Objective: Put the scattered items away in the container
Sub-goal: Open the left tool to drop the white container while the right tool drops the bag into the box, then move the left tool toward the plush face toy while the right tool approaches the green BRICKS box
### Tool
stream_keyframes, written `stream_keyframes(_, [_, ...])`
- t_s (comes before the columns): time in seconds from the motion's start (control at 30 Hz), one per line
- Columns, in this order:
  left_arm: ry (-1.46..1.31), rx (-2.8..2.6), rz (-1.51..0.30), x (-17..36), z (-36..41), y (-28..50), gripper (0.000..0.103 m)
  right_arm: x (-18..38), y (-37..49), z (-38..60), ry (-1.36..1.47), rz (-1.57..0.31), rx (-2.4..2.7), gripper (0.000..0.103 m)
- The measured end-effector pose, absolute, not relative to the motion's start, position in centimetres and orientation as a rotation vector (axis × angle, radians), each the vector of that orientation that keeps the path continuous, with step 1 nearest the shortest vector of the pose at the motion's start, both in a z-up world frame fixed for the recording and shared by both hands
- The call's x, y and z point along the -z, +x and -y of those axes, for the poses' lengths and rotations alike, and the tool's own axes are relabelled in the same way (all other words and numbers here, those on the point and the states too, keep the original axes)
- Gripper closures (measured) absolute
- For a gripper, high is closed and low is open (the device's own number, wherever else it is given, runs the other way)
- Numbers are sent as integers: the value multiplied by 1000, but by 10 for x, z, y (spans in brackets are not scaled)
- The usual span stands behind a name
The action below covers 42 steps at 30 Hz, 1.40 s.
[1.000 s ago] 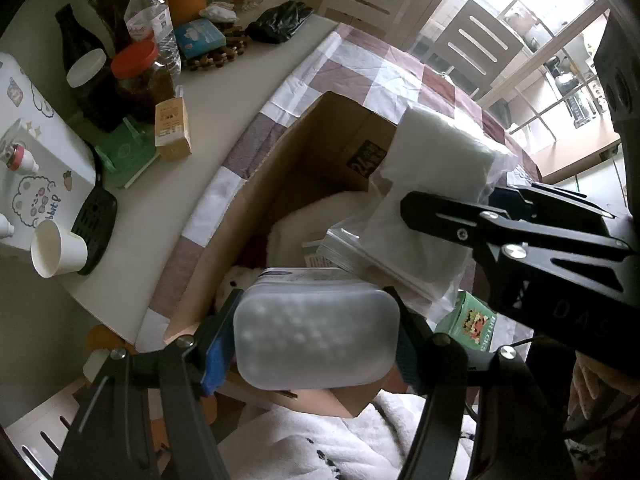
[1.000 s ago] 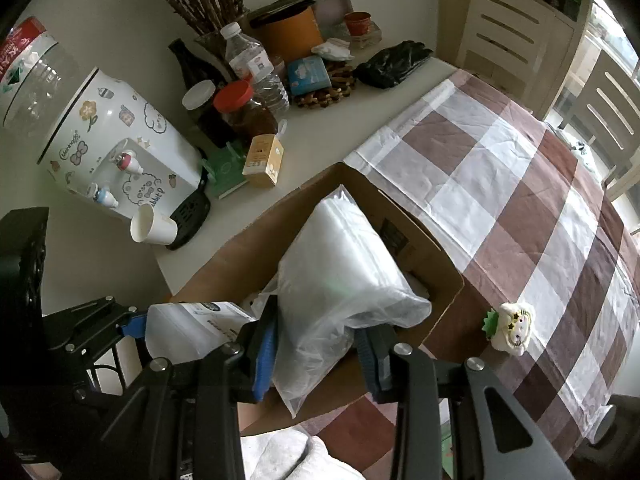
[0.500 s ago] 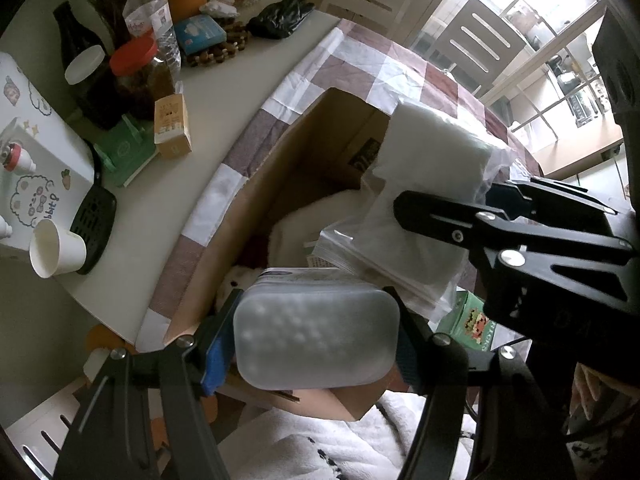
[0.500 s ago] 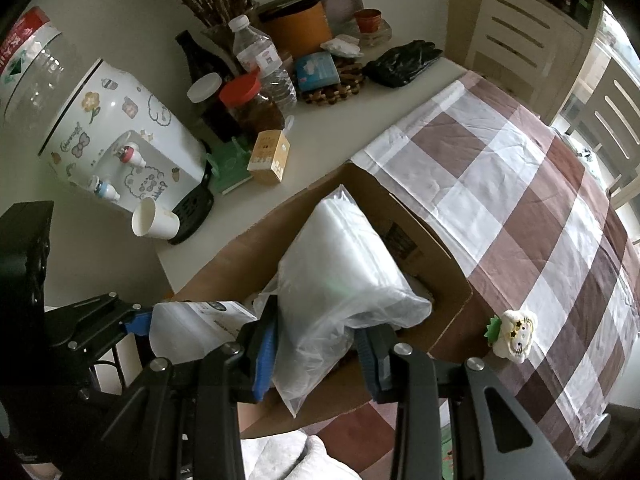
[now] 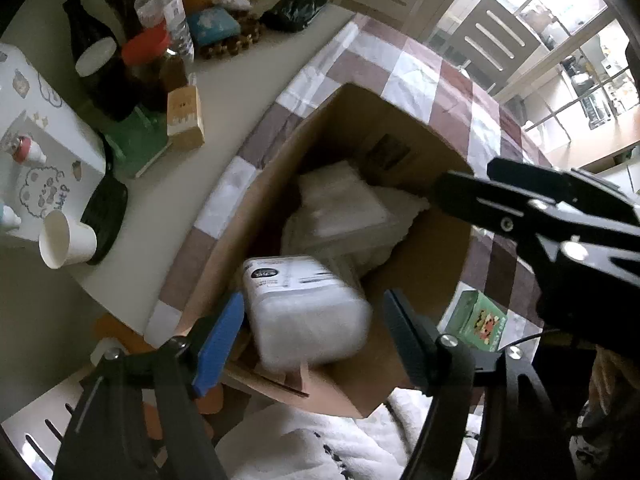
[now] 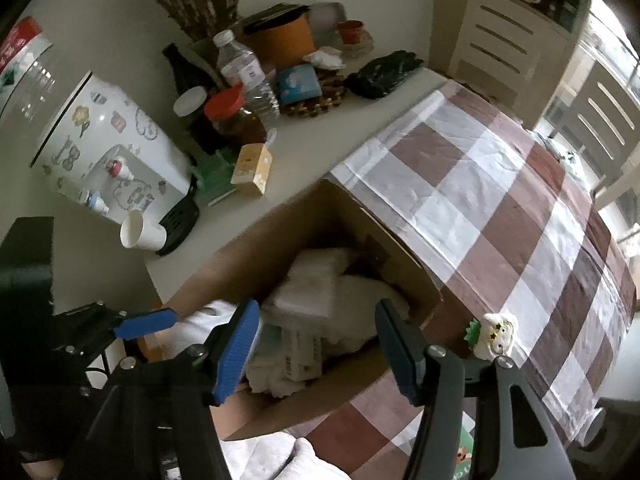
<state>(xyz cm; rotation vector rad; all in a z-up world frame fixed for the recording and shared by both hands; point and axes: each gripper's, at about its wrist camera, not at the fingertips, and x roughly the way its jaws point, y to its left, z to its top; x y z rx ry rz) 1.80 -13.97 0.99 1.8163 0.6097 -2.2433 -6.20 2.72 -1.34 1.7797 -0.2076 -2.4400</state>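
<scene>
An open cardboard box (image 5: 416,128) stands on a brown-and-white checked cloth (image 6: 500,216); it also shows in the right wrist view (image 6: 248,252). My left gripper (image 5: 314,330) is open above the box's near edge. A white plastic tub (image 5: 306,308) is blurred between its fingers, free of them, dropping into the box. My right gripper (image 6: 318,346) is open and empty over the box. A white plastic bag of soft stuff (image 6: 316,280) lies inside the box, also in the left wrist view (image 5: 340,204). A small plush toy (image 6: 494,332) and a green carton (image 5: 478,320) sit outside the box.
On the white table beyond the box are a water dispenser (image 6: 104,148), a paper cup (image 6: 140,234), a small tan carton (image 6: 252,170), jars, a water bottle (image 6: 244,72) and a black bag (image 6: 384,72). White cloth (image 5: 304,444) lies below the box's near edge.
Both grippers have opened. The white tub has left my left gripper and is falling into the box. The white bag has left my right gripper and lies in the box.
</scene>
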Motion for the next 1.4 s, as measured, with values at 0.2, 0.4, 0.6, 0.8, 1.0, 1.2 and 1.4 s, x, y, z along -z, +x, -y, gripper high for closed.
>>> stream_keyframes(0.2, [1796,2281,-560,-21,133,15,24,12,-52,-40,1795,256,2469,41])
stream_keyframes(0.4, [1813,2311,-524,-25,121,12,24,8,-37,-50,1794,296,2501,41])
stream_keyframes(0.6, [1831,2348,-479,-30,104,11,24,5,-18,-63,1799,357,2542,41])
stream_keyframes(0.8, [1877,2389,-423,-33,81,10,24,4,13,-88,1818,476,2609,41])
stream_keyframes(1.0, [1953,2425,-435,-30,50,-2,24,13,65,-133,1882,680,2705,41])
stream_keyframes(1.2, [2006,2534,-382,-36,-5,-28,24,31,130,-177,1965,891,2776,39])
stream_keyframes(1.4, [2053,2611,-427,-35,-70,-67,24,62,179,-201,1983,1112,2772,36])
